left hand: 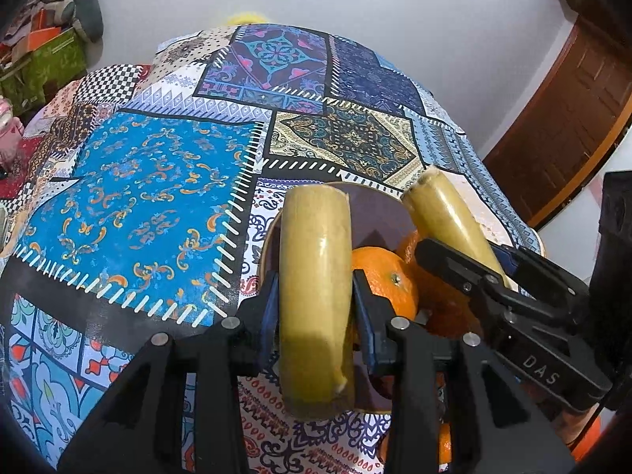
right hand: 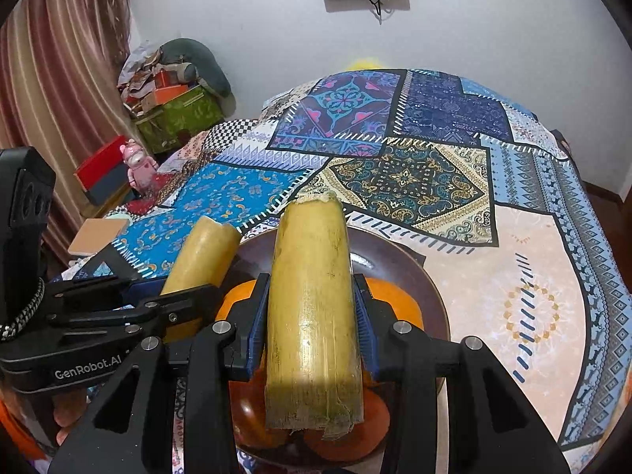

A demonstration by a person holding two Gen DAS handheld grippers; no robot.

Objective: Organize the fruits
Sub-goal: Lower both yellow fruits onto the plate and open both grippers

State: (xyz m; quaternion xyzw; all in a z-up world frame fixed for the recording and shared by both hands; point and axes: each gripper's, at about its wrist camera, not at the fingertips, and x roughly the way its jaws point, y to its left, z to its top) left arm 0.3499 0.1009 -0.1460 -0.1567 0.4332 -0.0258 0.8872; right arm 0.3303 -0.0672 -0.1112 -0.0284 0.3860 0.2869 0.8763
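My left gripper (left hand: 314, 316) is shut on a yellow-green sugarcane piece (left hand: 314, 276) and holds it over the left rim of a dark brown bowl (left hand: 379, 209). My right gripper (right hand: 312, 328) is shut on a second sugarcane piece (right hand: 312, 308) above the same bowl (right hand: 395, 256). Several oranges (left hand: 389, 280) lie in the bowl under both pieces. In the left wrist view the right gripper (left hand: 493, 276) comes in from the right with its piece (left hand: 446, 205). In the right wrist view the left gripper (right hand: 158, 304) and its piece (right hand: 201, 252) are at the left.
The bowl stands on a table with a patchwork cloth (right hand: 414, 173). A pink figurine (right hand: 138, 166), a red box (right hand: 98, 170) and a tan pad (right hand: 98, 233) are at the table's left edge. A green box of clutter (right hand: 177, 114) stands by the wall.
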